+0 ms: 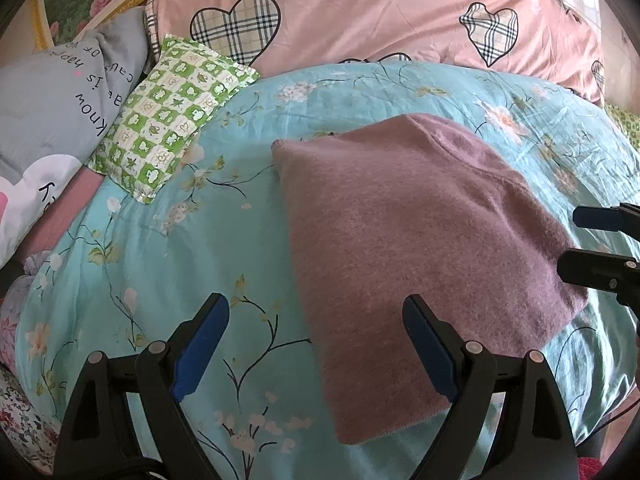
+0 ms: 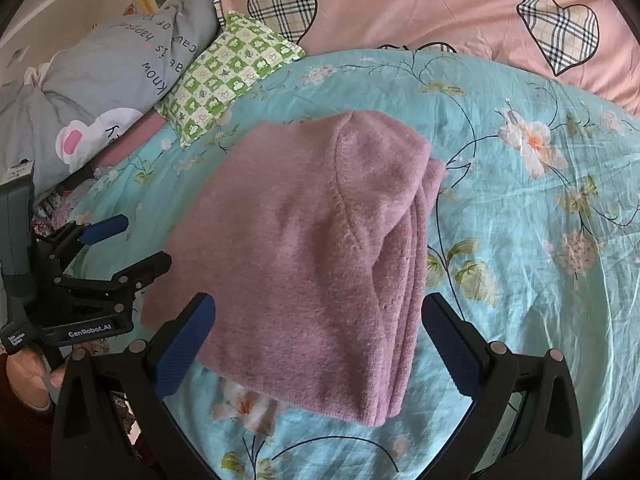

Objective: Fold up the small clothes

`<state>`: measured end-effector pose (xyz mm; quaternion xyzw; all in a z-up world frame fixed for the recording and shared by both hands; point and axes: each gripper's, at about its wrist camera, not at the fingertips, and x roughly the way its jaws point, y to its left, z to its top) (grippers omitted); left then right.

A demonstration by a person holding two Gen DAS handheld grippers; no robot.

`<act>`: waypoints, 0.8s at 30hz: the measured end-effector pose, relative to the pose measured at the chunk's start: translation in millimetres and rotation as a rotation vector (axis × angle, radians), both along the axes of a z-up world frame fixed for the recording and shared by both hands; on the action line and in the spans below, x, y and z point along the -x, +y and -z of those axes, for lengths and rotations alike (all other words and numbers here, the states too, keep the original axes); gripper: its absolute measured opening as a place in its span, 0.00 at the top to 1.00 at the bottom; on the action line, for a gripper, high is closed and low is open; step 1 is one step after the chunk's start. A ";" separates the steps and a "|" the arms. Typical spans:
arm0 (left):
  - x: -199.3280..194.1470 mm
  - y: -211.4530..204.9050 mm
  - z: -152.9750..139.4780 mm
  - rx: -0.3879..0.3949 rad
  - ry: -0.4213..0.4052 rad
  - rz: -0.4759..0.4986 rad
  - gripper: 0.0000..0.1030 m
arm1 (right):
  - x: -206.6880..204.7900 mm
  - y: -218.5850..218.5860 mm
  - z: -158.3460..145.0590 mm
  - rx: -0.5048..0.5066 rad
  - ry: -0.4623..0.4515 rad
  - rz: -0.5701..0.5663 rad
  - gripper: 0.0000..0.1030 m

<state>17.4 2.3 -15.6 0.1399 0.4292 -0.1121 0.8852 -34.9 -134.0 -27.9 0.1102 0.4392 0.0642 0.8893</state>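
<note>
A mauve knitted garment [image 1: 420, 260] lies folded into a thick rectangle on the teal floral bedspread [image 1: 160, 272]. In the right wrist view the garment [image 2: 304, 248] shows stacked layers along its right edge. My left gripper [image 1: 314, 308] is open above the garment's near left edge, holding nothing. It also shows at the left of the right wrist view, left gripper [image 2: 144, 242], open beside the garment's left corner. My right gripper [image 2: 318, 304] is open, its fingers straddling the garment's near end without gripping it. Its two tips, right gripper [image 1: 572, 242], hover at the garment's right edge.
A green checked small pillow [image 1: 168, 116] and a grey printed pillow [image 1: 60, 108] lie at the back left. A pink duvet with plaid hearts [image 1: 360, 12] is piled along the back. A hand [image 2: 28, 376] holds the left gripper's handle. The bedspread [image 2: 540, 260] is flat around the garment.
</note>
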 end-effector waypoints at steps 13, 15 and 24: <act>-5.8 -4.5 2.4 -0.003 0.008 0.001 0.13 | -3.0 -6.0 2.4 -0.002 0.005 -0.001 0.00; -6.5 -4.6 2.4 -0.003 0.010 0.000 0.13 | -3.9 -7.5 2.9 -0.005 0.006 -0.001 0.00; -10.2 -5.2 3.2 -0.001 0.014 -0.002 0.14 | -6.9 -10.5 5.3 -0.007 0.009 -0.003 0.00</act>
